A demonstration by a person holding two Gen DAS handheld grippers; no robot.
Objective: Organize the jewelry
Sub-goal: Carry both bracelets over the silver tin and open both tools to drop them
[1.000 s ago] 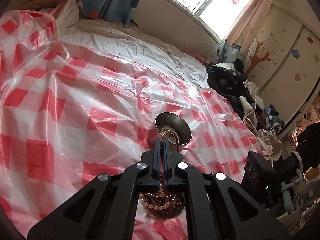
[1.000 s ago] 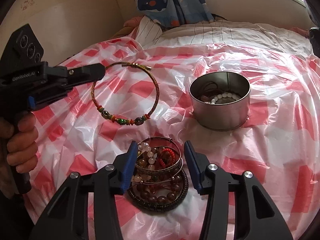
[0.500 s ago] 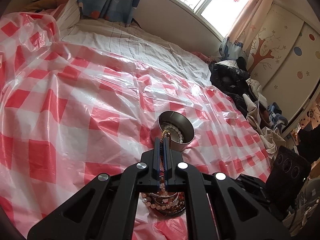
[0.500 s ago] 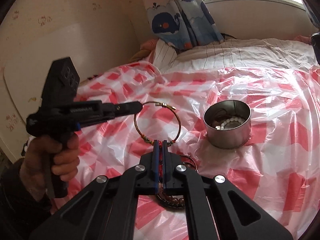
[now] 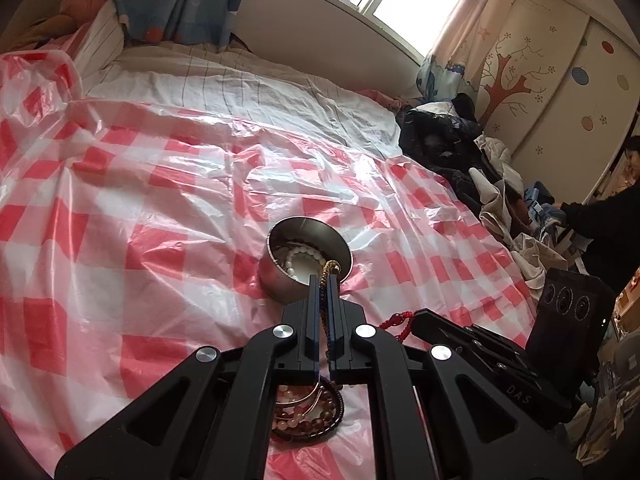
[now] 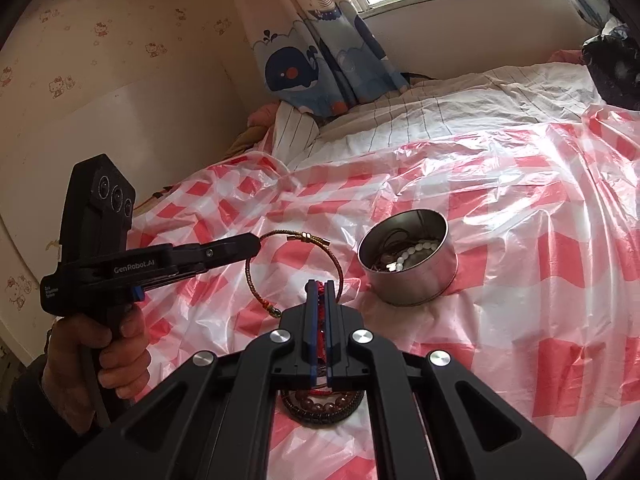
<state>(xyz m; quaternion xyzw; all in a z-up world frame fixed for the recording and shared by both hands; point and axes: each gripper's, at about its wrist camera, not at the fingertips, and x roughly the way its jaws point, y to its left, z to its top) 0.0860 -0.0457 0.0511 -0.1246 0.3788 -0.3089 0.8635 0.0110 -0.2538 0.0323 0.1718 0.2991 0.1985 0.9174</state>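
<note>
Left tool (image 6: 256, 244) is clamped narrow on a thin braided cord bangle (image 6: 338, 270), which hangs as an open ring with its gold clasp uppermost and a few dark beads at its lowest point. In the right wrist view the ring hangs just left of the metal tin (image 6: 408, 258), clear of the rim; in the left wrist view the cord runs between the closed fingers and its clasp end shows against the near rim of the tin (image 5: 310, 258).

Right tool (image 6: 319, 292) is likewise narrow, pinching a red knotted cord bracelet (image 6: 320, 308); its red tassel trails beside the tool in the left wrist view.

Governing relation: the tin sits ahead and to the right of both tools, mouth upward. The left tool's ring hangs on edge and, in my judgement, is the nearer load to the opening. It would need to travel right and then drop.

Count:
- Two tools, each holding one bracelet.
- One tin, holding a white bead strand and some darker cords.
- One pile of beaded bracelets (image 6: 324, 406) on the checked plastic sheet (image 6: 540, 280) over the bed, directly beneath the right tool. The number in the pile cannot be told.
</note>
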